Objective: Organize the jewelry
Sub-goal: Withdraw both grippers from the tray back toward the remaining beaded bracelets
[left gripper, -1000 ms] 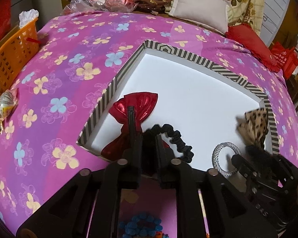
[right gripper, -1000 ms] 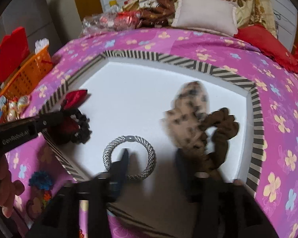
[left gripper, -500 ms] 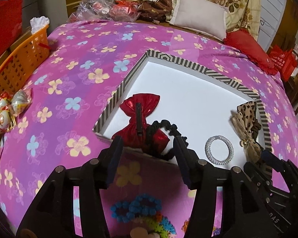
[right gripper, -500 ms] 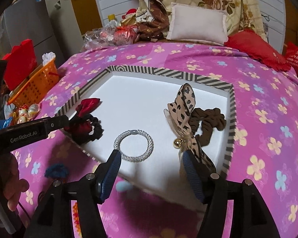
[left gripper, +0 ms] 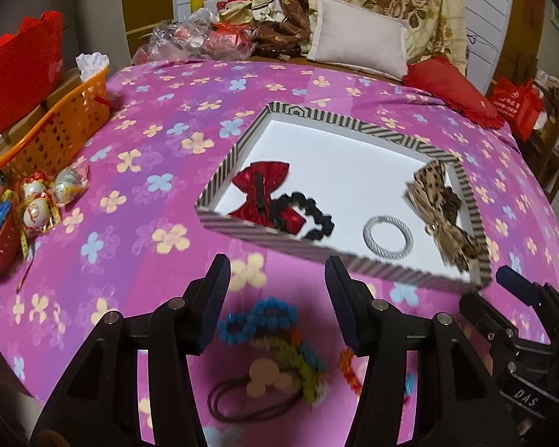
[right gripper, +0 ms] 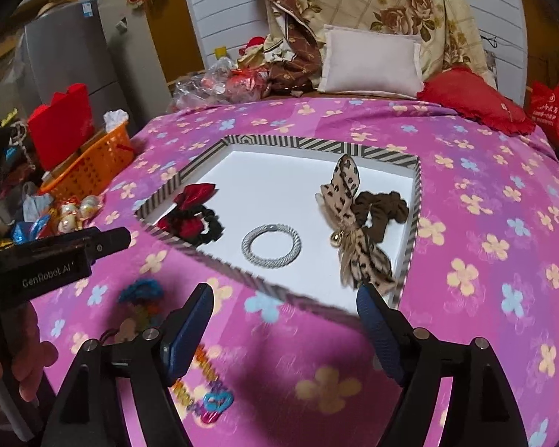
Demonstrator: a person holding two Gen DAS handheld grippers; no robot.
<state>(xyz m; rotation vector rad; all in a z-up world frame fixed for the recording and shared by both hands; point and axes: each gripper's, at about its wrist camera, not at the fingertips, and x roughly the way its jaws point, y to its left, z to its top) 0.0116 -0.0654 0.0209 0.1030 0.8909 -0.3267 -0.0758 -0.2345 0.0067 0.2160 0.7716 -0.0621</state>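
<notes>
Jewelry lies in the striped tray [right gripper: 413, 223]: red bow clip [left gripper: 261, 190], black scrunchie [left gripper: 316, 219], silver bracelet [right gripper: 272, 246], leopard bow [right gripper: 348, 223]. Left gripper [left gripper: 277, 283] gapes wide, empty (blue beaded clip [left gripper: 257, 318] beneath). Right gripper [right gripper: 285, 316], jaws just opening, holds nothing.

Both hand-held grippers [left gripper: 275, 290] [right gripper: 283, 313] agape, empty

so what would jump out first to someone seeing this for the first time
The shallow striped tray with its white floor sits mid-bed on the pink flowered sheet. It holds a red bow at left, a silver ring-shaped hair tie in the middle and a leopard-print bow at right. Both claws hang open, empty.
</notes>
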